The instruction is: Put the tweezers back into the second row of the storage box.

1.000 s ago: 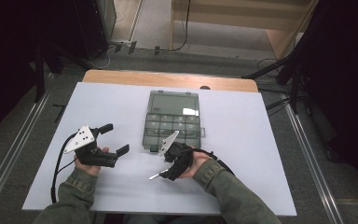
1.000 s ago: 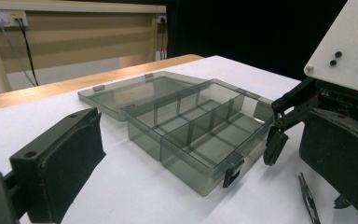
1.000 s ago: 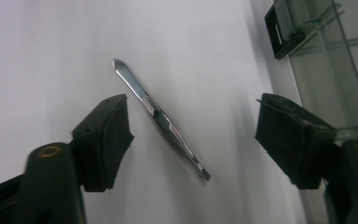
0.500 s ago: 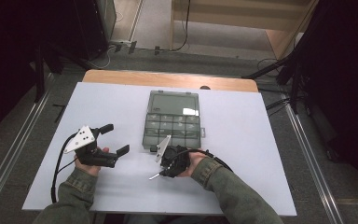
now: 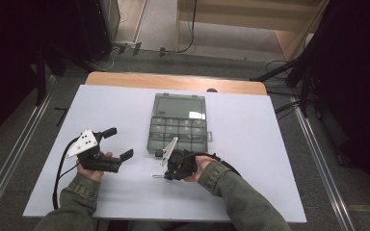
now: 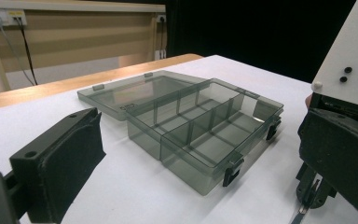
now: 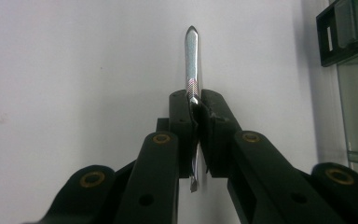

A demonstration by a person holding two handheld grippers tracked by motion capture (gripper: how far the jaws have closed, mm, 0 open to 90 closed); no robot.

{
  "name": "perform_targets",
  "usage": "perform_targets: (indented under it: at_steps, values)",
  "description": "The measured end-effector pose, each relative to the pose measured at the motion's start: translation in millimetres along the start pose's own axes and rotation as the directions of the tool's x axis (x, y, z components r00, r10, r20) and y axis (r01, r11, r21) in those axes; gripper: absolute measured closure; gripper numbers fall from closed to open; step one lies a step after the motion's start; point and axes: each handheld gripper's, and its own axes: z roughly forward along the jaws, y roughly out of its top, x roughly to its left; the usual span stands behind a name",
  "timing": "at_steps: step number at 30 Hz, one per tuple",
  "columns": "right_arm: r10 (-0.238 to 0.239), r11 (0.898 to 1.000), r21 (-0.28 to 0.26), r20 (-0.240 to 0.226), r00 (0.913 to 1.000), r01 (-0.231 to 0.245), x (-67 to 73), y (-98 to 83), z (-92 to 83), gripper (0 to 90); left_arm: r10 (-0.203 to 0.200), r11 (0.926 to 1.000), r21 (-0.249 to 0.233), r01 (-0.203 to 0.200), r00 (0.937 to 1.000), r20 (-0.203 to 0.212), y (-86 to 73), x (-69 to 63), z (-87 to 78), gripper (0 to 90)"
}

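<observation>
A smoky translucent compartment box point(image 5: 179, 130) lies mid-table with its lid point(image 5: 179, 106) folded back flat. In the left gripper view the box point(image 6: 205, 126) stands just ahead with bare compartments. My left gripper point(image 5: 119, 143) hovers left of the box, open with nothing between its jaws point(image 6: 198, 140). My right gripper point(image 5: 166, 172) sits just in front of the box's near edge, shut on a slim silver metal tool point(image 7: 191, 56). The tool's pointed tip sticks out past the jaws point(image 7: 196, 100) over the white tabletop.
The white tabletop point(image 5: 250, 163) has free room to the right and along the near edge. A wooden strip point(image 5: 173, 82) runs along the far edge. Dark stands and cables stand on the floor around the table. The box's black latch point(image 7: 340, 32) lies right of the tool.
My right gripper has shifted a little to the left with the metal tool still in it. The left gripper and the box have stayed put.
</observation>
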Motion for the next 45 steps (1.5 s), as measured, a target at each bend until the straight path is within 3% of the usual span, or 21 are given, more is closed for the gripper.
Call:
perform_targets:
  at_steps: [8, 15, 26, 45]
  values:
    - [0.026, 1.000, -0.005, -0.007, 0.9996, -0.026, -0.6, 0.2, -0.3, 85.7, -0.001, 1.0000, 0.000, 0.001, 1.0000, 0.001, 0.2, -0.1, -0.3, 0.0]
    - [0.039, 0.997, -0.070, -0.041, 0.9984, -0.042, -1.9, 1.5, -7.9, 85.6, -0.001, 1.0000, 0.000, 0.001, 1.0000, 0.001, 0.2, -0.1, -0.5, 0.0]
    - [0.040, 0.993, -0.111, -0.013, 0.9991, -0.041, -1.6, 2.4, -16.9, 85.6, -0.001, 1.0000, 0.004, 0.001, 1.0000, 0.003, -0.1, -0.6, 0.6, 0.0]
    - [0.074, 0.971, -0.230, 0.043, 0.9963, -0.062, -12.8, -5.1, -38.4, 85.6, -0.012, 0.9999, -0.004, 0.012, 0.9999, 0.006, -0.2, 0.7, 1.0, 0.0]
